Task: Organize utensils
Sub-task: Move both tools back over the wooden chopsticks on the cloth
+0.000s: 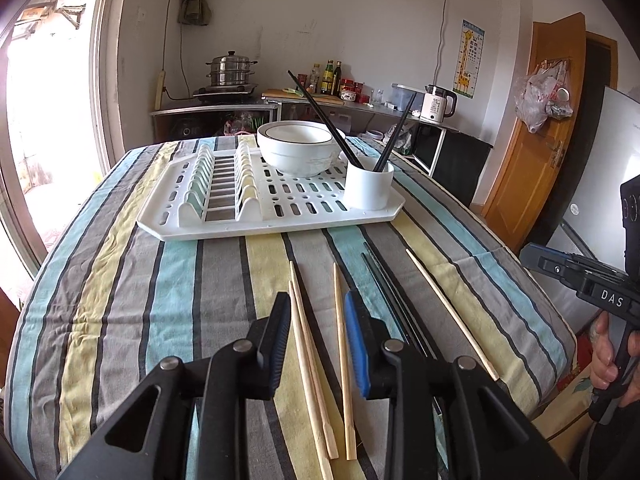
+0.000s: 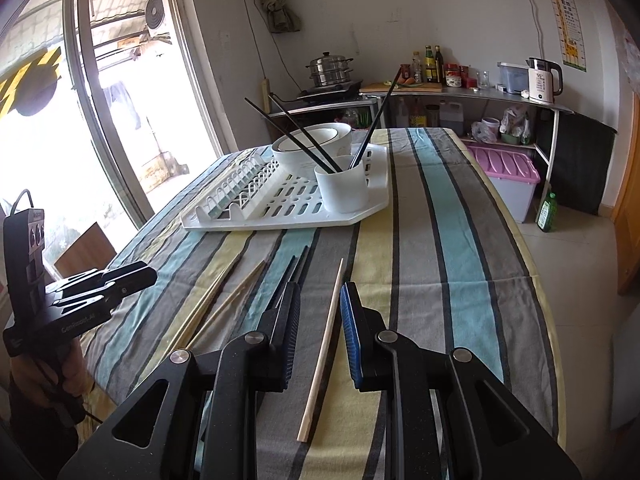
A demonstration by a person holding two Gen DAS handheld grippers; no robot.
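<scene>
Table w/ striped cloth [image 1: 132,300]. Far half: white drying rack [image 1: 224,224]; bowl [image 1: 298,148] on it; holder cup [image 1: 368,188] at rack's right front corner w/ black chopsticks [image 1: 320,116] upright-tilted. Near edge, L to R: wooden chopstick pair [image 1: 304,344], single wooden stick [image 1: 342,336], black pair [image 1: 384,292], lone wooden chopstick [image 2: 326,340]. Left gripper [image 1: 316,340]: jaws part-open, straddling pair and single stick, grips nothing. Right gripper [image 2: 320,336]: part-open over lone chopstick, pads clear.
</scene>
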